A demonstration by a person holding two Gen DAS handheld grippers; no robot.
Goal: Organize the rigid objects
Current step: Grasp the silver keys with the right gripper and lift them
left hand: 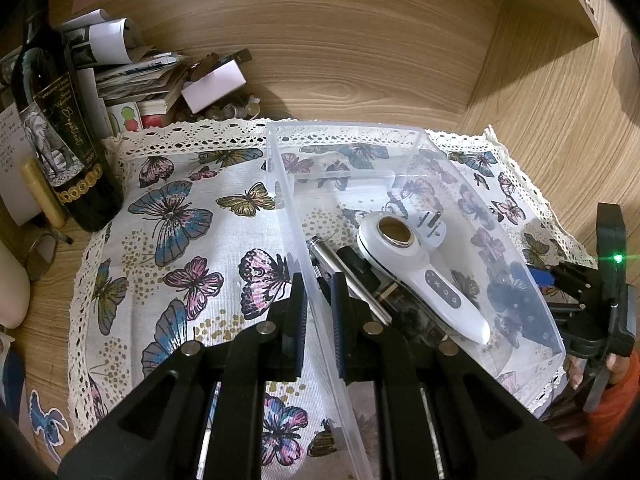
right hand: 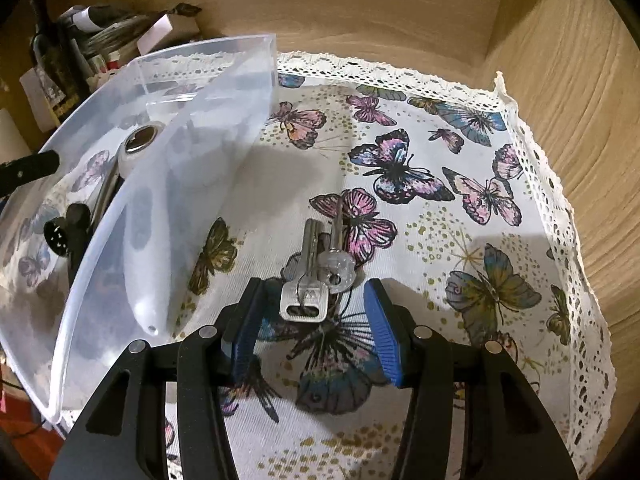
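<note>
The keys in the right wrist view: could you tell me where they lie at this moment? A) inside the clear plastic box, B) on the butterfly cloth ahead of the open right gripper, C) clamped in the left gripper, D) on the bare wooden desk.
B: the keys lie on the butterfly cloth, outside the clear plastic box, just ahead of the right gripper, whose pads do not touch them.
</note>
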